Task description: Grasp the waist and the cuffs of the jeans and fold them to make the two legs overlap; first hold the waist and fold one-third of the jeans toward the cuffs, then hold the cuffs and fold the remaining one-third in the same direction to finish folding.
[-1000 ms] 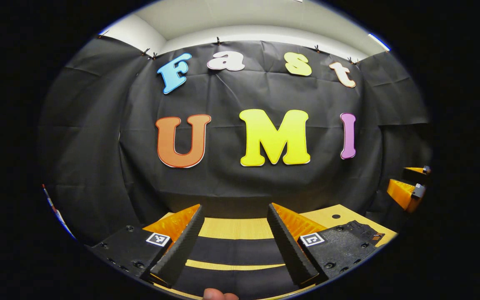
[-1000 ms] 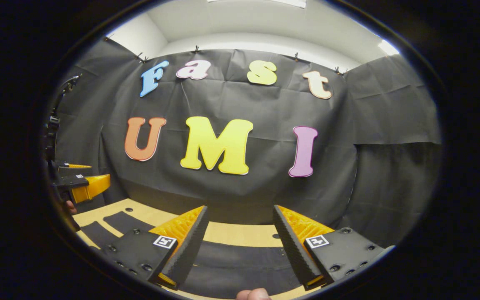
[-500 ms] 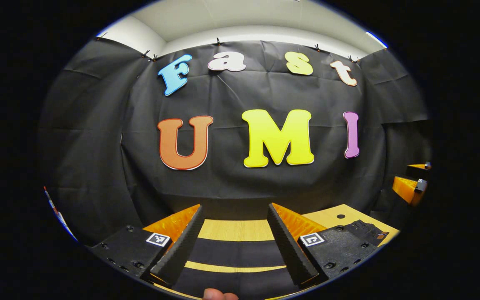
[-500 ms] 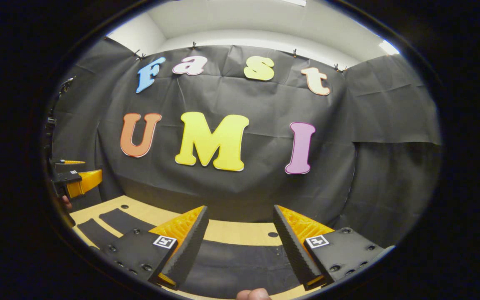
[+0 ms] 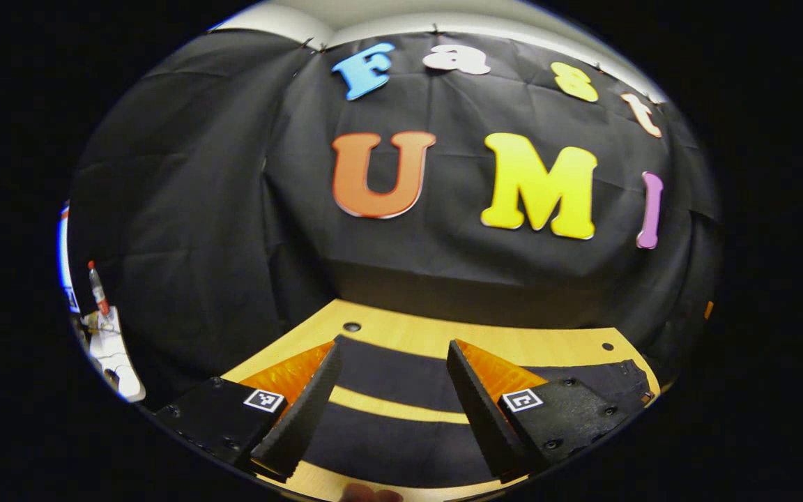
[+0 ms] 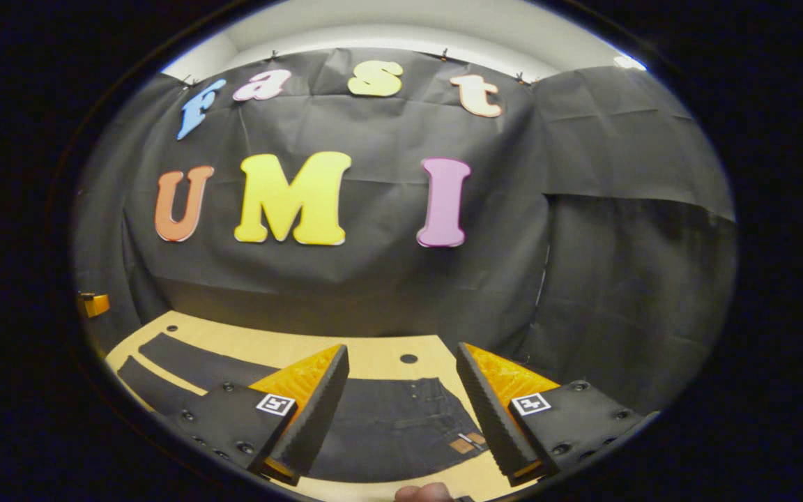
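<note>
Dark jeans lie flat on a wooden table. In the left gripper view the two legs run as dark bands with a strip of table between them, and the waist end lies at the right. My left gripper hangs open above the legs, holding nothing. In the right gripper view the waist, with a small brown patch, lies between the fingers, and the legs stretch off to the left. My right gripper is open above the waist, apart from the cloth.
The black cloth wall closes the table's far side and both ends. Small holes mark the tabletop. A white stand with a red-capped item sits beyond the table's left end. A thumb tip shows at the bottom edge.
Both grippers have tipped downward and turned apart, the left one to the left, the right one to the right. More table and jeans show. Both stay open.
</note>
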{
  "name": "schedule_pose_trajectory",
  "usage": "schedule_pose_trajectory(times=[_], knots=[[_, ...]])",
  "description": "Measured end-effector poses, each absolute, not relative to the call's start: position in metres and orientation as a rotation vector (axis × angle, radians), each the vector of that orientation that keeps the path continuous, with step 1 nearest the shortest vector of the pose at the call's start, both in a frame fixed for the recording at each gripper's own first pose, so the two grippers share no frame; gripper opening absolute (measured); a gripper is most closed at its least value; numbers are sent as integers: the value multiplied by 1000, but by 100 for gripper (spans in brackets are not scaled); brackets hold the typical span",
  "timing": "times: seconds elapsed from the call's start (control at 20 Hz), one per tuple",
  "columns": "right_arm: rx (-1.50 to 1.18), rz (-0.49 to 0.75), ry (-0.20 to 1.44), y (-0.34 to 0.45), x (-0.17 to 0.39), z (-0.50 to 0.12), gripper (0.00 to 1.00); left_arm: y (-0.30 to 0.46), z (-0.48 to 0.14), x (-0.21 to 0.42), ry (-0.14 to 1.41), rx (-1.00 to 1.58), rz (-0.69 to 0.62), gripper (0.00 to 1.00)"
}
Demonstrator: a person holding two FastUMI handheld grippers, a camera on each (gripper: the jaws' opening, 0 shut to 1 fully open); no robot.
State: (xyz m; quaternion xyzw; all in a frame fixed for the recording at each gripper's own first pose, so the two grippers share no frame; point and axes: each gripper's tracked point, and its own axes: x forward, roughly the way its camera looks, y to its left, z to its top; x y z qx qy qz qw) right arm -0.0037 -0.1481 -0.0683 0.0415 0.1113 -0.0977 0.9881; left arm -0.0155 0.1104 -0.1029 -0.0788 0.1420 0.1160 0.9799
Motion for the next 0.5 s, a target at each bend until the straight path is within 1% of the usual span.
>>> schedule_pose_trajectory(times=[0.1,0.2,0.25,0.35,0.4,0.5], knots=[[177,-223,290,-169,-7,-90,95,135,-130,-31,369,-236,295,98],[328,-246,368,-180,-9,-119,96,158,-164,-48,459,-345,360,98],[404,-261,414,-183,-10,-135,95,165,-181,-57,500,-422,396,98],[545,-287,493,-187,-15,-168,94,174,-212,-74,579,-638,463,99],[602,-303,528,-190,-17,-184,99,177,-221,-83,592,-776,502,99],[700,-332,594,-187,-24,-218,99,187,-240,-93,625,-995,586,99]])
